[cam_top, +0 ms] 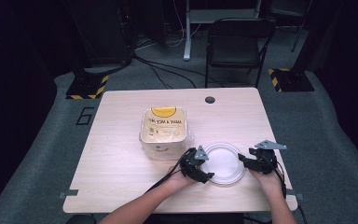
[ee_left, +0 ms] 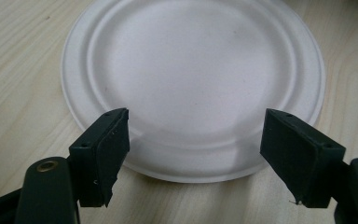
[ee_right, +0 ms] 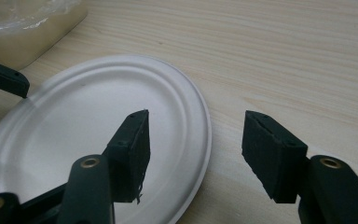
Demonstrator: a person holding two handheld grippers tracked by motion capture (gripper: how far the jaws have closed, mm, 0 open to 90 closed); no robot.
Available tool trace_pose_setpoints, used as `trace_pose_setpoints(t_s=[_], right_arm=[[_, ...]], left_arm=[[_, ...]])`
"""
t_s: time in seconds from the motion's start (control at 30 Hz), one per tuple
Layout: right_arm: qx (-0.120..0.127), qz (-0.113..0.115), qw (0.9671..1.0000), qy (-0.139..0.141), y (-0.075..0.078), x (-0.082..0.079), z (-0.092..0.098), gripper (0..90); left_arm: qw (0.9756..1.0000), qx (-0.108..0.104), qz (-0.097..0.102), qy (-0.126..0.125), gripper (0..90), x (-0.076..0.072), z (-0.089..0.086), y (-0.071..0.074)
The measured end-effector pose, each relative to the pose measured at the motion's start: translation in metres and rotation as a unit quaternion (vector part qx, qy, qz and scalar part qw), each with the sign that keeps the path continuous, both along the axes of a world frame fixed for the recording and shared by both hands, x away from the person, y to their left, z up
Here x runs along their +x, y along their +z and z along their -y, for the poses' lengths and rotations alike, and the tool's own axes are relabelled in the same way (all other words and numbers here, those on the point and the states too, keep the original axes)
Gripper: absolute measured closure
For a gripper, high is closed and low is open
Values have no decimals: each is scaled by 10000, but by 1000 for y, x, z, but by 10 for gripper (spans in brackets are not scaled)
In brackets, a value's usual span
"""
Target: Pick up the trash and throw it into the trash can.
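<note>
- One white plate (cam_top: 223,163) lies flat and right side up on the wooden table (cam_top: 121,158), near the front edge and right of the middle. It is round, so it has no long axis and points no particular way.
- The plate is empty, with a raised rim and a shallow ring inside it, seen closely in the left gripper view (ee_left: 193,84) and the right gripper view (ee_right: 98,135).
- One square tub (cam_top: 163,130) stands just behind and to the left of the plate, close to its rim. It has a yellow label at the far edge and printed writing across its clear top; the writing is too small to read.
- Two grippers are on the table, one in each hand.
- The left gripper (cam_top: 204,164) sits at the plate's left edge. Its jaws stand wide apart, holding nothing, with the plate's near rim lying between them in its own view (ee_left: 196,154).
- The right gripper (cam_top: 245,161) sits at the plate's right edge. Its jaws are also apart and hold nothing; in its own view (ee_right: 193,149) one jaw is over the plate and the other over bare table, so the rim runs between them.
- One black folding chair (cam_top: 237,44) stands on the floor beyond the table.
</note>
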State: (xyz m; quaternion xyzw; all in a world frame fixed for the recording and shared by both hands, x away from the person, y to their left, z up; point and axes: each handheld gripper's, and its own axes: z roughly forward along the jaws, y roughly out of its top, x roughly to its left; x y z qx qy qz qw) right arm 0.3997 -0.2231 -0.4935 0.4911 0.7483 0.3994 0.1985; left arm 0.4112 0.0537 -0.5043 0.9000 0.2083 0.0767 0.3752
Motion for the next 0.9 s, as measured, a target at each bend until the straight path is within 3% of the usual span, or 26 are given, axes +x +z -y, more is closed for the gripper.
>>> trace_pose_setpoints(t_s=[0.2,0.4,0.5,0.9], right_arm=[[-1,-3,10000,7,0,1,-1,401],[7,-28,10000,31,-2,2,-1,374],[6,-164,9998,95,-4,4,-4,355],[-27,-348,9993,132,-8,8,-9,344]], left_arm=[[10000,-82,9,-12,233,2,0,2],[10000,7,-12,-54,219,3,1,-2],[10000,25,10,-58,212,3,2,-2],[10000,8,-5,-18,210,2,0,-6]])
